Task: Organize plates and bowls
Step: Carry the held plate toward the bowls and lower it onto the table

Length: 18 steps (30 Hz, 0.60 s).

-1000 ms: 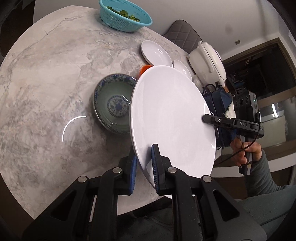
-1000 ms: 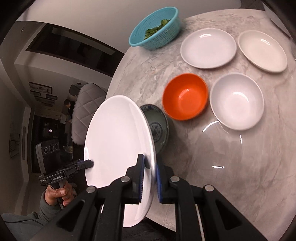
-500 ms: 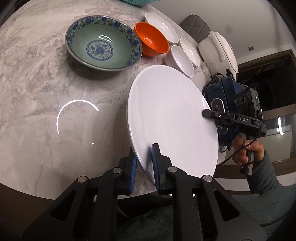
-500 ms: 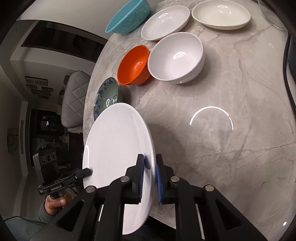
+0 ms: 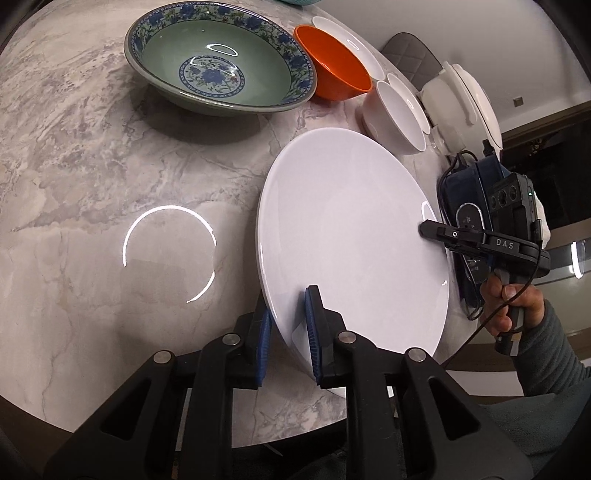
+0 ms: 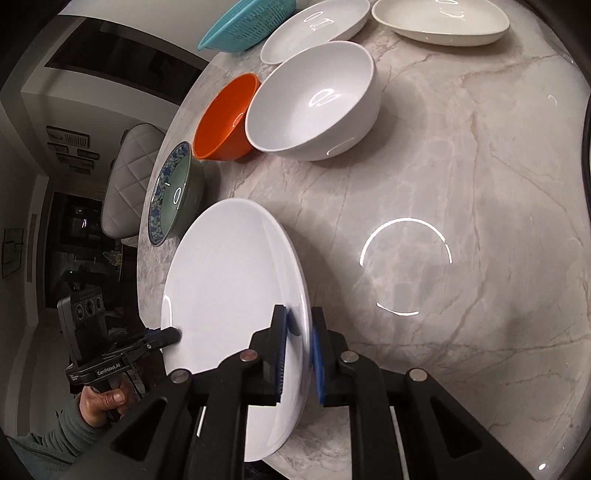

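A large white plate (image 5: pixel 351 236) is held by both grippers at opposite rims, low over the marble table's near edge. My left gripper (image 5: pixel 288 328) has its blue pads around the near rim, with a small gap at the left pad. My right gripper (image 6: pixel 297 339) is around the other rim; the plate also shows in the right wrist view (image 6: pixel 229 280). A green and blue patterned bowl (image 5: pixel 221 62), an orange bowl (image 5: pixel 332 62) and a white bowl (image 6: pixel 314 99) stand in a row behind.
Two white plates (image 6: pixel 317 26) (image 6: pixel 439 18) and a teal colander (image 6: pixel 247 22) lie at the far side. A white lidded pot (image 5: pixel 461 99) and a dark blue device (image 5: pixel 465 221) sit near the right edge. The marble table (image 6: pixel 480 184) is round.
The plate has come down from above the bowls toward the table's near edge, carried by both grippers. The gaps at the pads look a little wider now.
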Each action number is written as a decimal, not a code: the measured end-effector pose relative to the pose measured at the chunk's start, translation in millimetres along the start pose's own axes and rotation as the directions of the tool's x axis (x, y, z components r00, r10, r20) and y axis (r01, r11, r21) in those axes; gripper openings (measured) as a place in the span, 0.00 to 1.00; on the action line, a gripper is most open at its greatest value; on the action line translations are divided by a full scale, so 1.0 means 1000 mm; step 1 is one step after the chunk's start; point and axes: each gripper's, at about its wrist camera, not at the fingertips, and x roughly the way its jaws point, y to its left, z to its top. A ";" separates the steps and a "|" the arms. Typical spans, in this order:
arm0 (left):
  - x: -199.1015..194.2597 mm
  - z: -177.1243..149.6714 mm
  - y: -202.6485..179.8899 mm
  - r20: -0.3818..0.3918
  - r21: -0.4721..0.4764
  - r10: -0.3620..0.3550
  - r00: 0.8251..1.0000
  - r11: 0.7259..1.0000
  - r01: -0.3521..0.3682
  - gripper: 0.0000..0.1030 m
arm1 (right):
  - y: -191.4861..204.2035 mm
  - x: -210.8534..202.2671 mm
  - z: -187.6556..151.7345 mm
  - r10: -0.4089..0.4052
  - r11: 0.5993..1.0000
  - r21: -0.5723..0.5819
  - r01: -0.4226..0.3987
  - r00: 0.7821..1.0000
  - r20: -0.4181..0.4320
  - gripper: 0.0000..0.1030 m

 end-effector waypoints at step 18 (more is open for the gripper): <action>0.031 0.021 0.003 -0.009 -0.001 0.034 0.999 0.999 -0.034 0.17 | 0.007 0.012 -0.013 -0.106 0.991 -0.081 0.108 0.994 0.024 0.18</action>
